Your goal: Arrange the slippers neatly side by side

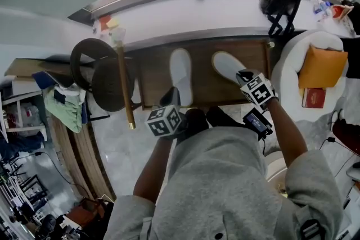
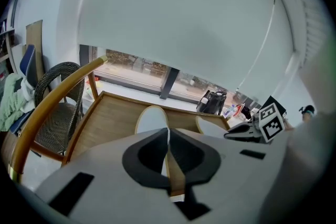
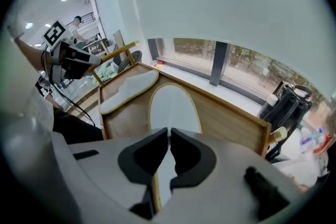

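1. We are working over a brown wooden tray [image 1: 205, 87] with raised edges. Both slippers are lying on it, and each claw is sitting at the near end of its own slipper.
2. The left slipper [image 1: 180, 71], a flat white oval with a pale yellow rim, is lying with its long axis running straight from the tray's near edge to its far edge.
3. The left gripper [image 2: 168, 131] is keeping its jaws pressed together at that slipper's near end. A thin sliver of the slipper is showing between the pads, so we are judging this a pinch.
4. The right slipper [image 1: 226, 64], of the same white make, is lying askew. Its far end is leaning in towards the left slipper, while its near end is pointing towards the tray's right edge.
5. The right gripper [image 3: 169, 131] is also closed to a slit over its slipper's near end, and it appears to be pinching it.
6. We are judging that the right hand, being the nearer one, needs to swing that near end towards the left slipper until both long axes are running parallel, just beside each other.
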Demonstrator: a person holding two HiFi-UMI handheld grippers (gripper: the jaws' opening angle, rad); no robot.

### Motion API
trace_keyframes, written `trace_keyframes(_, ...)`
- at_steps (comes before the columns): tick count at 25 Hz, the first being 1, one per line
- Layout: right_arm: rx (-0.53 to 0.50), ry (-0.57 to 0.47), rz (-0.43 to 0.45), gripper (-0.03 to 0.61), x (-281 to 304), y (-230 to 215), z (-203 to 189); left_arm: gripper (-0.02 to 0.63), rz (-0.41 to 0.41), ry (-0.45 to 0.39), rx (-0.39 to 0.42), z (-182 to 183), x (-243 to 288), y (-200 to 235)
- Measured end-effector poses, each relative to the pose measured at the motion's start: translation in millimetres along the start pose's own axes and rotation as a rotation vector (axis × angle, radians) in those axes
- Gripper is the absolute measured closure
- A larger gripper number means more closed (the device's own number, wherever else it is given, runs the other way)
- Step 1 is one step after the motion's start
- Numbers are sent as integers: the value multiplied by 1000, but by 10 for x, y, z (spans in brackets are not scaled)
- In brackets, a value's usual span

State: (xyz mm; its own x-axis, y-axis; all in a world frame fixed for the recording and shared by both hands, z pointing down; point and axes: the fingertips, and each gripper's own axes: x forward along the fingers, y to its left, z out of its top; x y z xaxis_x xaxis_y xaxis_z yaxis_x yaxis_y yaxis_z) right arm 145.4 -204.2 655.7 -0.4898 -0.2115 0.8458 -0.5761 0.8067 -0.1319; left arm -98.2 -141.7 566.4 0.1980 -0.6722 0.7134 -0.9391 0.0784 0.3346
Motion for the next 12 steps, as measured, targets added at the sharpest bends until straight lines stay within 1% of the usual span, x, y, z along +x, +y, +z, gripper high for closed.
trace_keyframes(6,102,-62,-35,543,-87,54,273,588,-35,7,2,32,-11,93)
trace_keyframes(12,205,-89,-70,545,-177,207,504,588,-65,27,17,40,-87,216)
